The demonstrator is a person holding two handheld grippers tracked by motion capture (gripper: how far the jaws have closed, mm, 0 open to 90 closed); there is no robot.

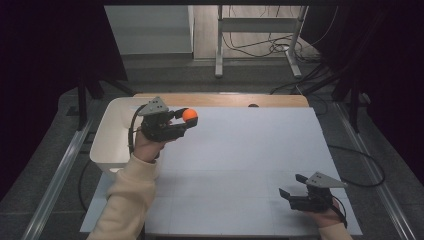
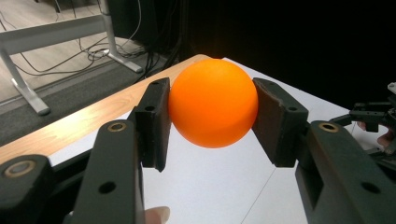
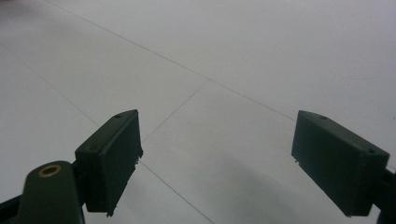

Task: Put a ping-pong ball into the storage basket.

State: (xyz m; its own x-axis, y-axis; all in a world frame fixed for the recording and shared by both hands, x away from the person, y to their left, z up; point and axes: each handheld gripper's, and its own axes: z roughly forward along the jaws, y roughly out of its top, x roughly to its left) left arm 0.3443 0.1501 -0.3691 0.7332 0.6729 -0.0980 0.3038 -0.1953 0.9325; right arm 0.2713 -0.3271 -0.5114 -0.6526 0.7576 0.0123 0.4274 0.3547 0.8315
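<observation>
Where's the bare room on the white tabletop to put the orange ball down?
Most of the white tabletop is bare: the whole middle, between the left gripper shut on the orange ball and the open right gripper. The far right corner is free too. Crowded spots: the left edge by the white tub, and the near right corner.

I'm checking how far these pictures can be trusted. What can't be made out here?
- Inside of the white bin, high view: the left gripper and forearm cover part.
- Far side of the orange ball, left gripper view: faces away.
- Small dark thing on the wooden edge, high view: too small.
</observation>
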